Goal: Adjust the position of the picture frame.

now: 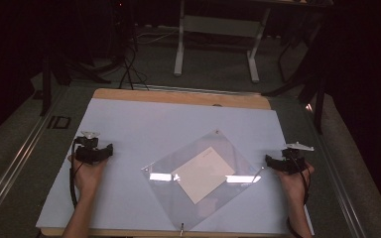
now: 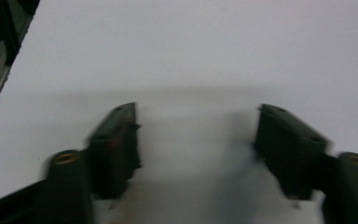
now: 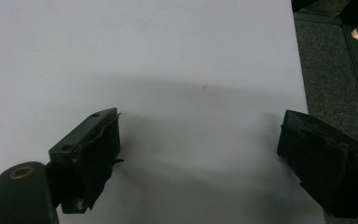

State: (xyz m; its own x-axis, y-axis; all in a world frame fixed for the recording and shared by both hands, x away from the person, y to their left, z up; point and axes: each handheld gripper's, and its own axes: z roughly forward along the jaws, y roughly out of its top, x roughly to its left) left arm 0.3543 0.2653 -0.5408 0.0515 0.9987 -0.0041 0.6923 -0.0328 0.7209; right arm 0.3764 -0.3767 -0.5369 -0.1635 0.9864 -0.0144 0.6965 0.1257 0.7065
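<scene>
Clear sleeve point(image 1: 206, 173) with a card point(image 1: 203, 174) inside lies mid-table, turned cornerwise, between both grippers. Left gripper point(image 2: 196, 140) and right gripper point(image 3: 198, 149) sit wide apart, empty. Looks thin, floppy and slick, so I'd pinch a corner.

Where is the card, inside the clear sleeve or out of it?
Inside, it seems. The card lies within the clear sleeve's outline, and the glare strips run to its edges; whether under the plastic, cannot tell.

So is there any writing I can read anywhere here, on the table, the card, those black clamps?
"ID": white letters on the dark floor strip left of the table.
Card under the clear sheet: a faint mark near its top corner, too small to read.
Left gripper and right gripper: no lettering visible on the jaws.
</scene>
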